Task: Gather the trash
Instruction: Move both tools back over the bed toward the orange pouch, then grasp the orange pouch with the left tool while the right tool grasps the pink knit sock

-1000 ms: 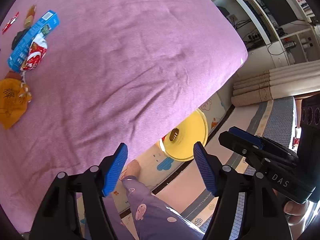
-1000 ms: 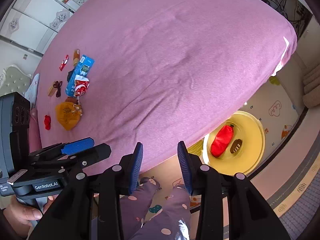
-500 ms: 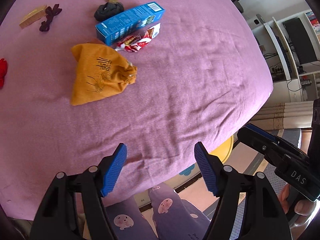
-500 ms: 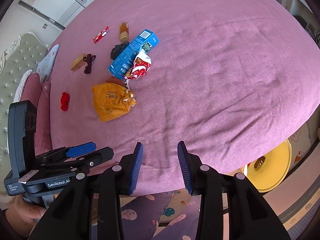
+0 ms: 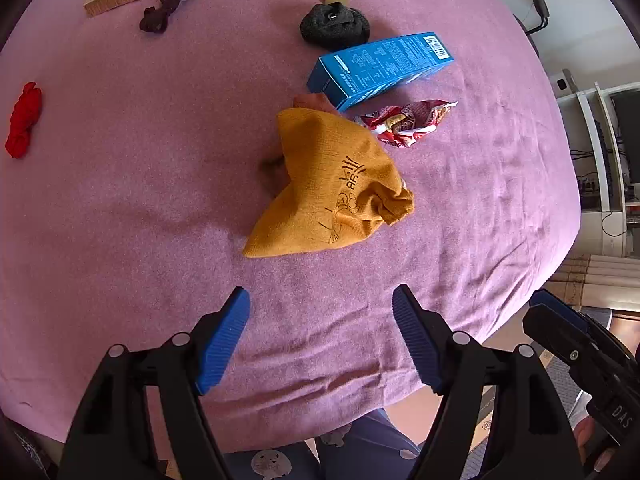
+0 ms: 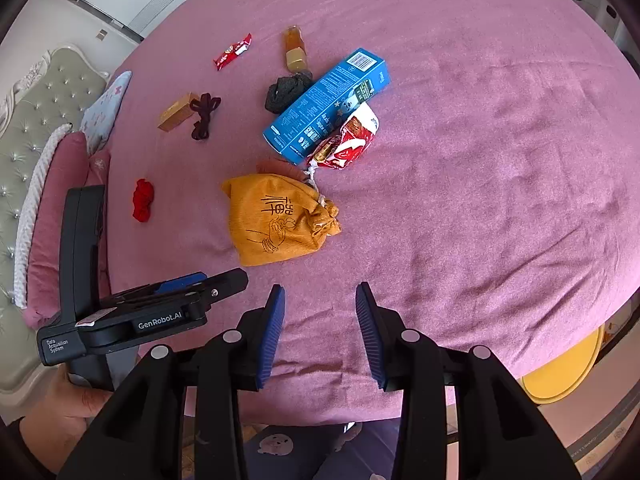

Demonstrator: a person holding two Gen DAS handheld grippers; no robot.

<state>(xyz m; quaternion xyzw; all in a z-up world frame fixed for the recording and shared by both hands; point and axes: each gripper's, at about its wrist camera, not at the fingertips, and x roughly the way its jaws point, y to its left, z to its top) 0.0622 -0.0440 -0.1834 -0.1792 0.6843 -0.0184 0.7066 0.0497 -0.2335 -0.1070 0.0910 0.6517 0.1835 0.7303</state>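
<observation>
both grippers, left (image 5: 320, 336) and right (image 6: 320, 332), fingers spread and empty above the bed (image 5: 120, 200), orange pouch (image 5: 336, 184) just ahead

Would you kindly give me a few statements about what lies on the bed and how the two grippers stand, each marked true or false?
1. The left gripper grips the orange pouch. False: it is open and holds nothing.
2. The blue box lies beside the crumpled red wrapper. True.
3. The right gripper is open. True.
4. The yellow bin sits on the purple bedspread. False: it stands on the floor past the bed's edge.
5. The black scrunchie lies on top of the pouch. False: they lie apart.
</observation>
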